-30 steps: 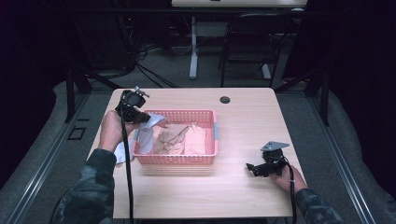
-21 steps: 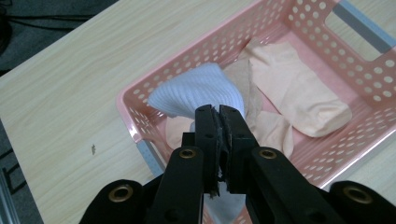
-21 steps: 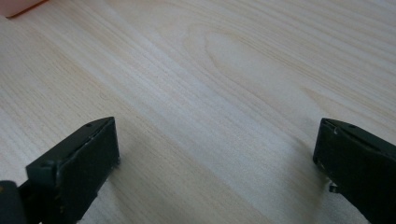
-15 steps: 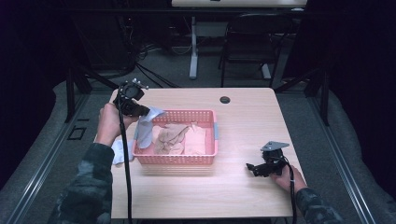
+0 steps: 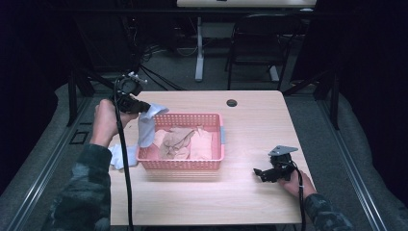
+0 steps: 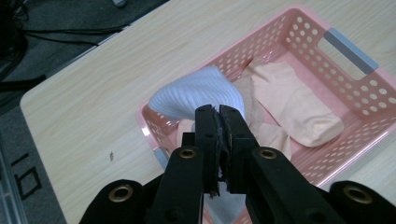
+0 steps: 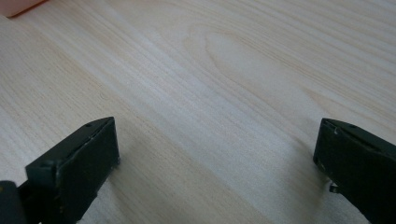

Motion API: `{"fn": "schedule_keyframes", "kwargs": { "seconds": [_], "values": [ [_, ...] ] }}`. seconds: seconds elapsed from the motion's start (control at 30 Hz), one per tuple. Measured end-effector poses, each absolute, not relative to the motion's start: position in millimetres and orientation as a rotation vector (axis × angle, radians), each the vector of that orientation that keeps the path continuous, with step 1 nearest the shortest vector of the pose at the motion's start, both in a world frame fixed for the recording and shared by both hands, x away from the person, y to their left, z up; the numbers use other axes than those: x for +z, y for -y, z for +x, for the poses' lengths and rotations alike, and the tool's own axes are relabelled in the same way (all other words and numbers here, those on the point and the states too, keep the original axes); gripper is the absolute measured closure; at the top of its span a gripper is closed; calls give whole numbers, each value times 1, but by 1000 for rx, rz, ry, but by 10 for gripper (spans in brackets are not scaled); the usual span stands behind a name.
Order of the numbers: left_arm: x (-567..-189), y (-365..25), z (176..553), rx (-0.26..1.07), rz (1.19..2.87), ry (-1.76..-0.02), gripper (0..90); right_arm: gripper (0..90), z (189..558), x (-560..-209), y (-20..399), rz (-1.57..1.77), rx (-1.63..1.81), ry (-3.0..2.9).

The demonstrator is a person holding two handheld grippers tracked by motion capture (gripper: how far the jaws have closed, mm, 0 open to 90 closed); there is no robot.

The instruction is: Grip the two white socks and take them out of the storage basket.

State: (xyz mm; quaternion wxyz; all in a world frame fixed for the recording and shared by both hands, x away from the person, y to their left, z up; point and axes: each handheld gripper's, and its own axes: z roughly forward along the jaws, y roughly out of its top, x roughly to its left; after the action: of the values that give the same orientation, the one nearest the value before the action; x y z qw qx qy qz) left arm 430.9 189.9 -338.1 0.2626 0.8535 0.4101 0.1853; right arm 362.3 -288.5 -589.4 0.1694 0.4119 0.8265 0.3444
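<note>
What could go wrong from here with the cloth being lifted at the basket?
1. The left tool pinches only a small fold of the pale blue ribbed cloth, so it might slip free.
2. The cloth's lower end hangs by the rim of the pink perforated plastic basket; it could snag there and drag the basket.
3. The beige folded cloths lie close by and may get disturbed.

The counter (image 5: 250,120) is lit evenly from above while the room around it sinks into near black. The basket (image 5: 216,161) casts a soft shadow toward the near edge. In the right gripper view, the fingers (image 7: 74,168) blur slightly.
</note>
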Motion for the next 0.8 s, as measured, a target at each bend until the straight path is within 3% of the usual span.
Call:
{"fn": "schedule_keyframes", "kwargs": {
  "seconds": [0.23,0.8],
  "values": [
    [-321,-202,425,545,2270,-1117,864,0,362,-589,288,1170,978,-2348],
    [-310,-271,414,607,2178,-1279,864,0,362,-589,288,1171,977,-2349]
  ]
}}
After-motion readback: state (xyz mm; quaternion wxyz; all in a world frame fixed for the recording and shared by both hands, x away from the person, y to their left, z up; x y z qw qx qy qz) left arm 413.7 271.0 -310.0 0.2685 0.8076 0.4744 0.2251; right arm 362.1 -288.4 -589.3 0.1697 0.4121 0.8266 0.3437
